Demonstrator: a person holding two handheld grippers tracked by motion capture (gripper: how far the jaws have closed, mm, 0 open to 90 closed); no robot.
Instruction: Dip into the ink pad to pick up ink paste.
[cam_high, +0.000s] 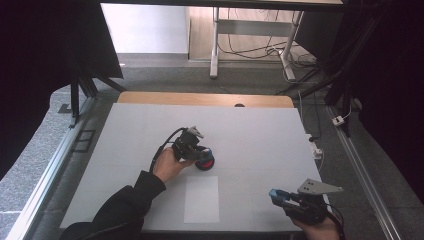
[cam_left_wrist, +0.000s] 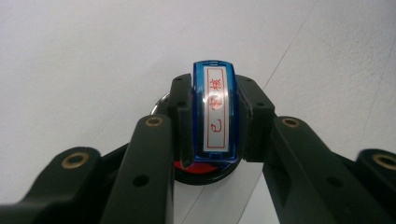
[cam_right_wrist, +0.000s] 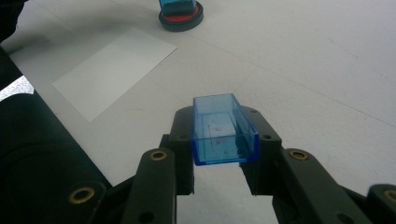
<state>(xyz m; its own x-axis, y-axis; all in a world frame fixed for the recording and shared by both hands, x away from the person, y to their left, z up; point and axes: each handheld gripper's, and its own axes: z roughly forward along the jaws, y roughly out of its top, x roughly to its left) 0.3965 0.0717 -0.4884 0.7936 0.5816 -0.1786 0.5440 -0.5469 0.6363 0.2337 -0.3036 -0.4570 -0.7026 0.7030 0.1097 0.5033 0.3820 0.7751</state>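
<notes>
Stamp (cam_left_wrist: 215, 112) clamped in our left claw (cam_high: 196, 146) presses the red ink pad (cam_high: 205, 163); our right claw (cam_right_wrist: 219, 140) grips its blue cap (cam_right_wrist: 220, 129), so next we carry it to the paper (cam_high: 201, 199).

A white table (cam_high: 250, 130) with a wooden strip along its far edge carries a sheet of white paper (cam_high: 201, 198) near its front edge. Just beyond the paper sits a round black ink pad (cam_high: 205, 162) with a red centre.
</notes>
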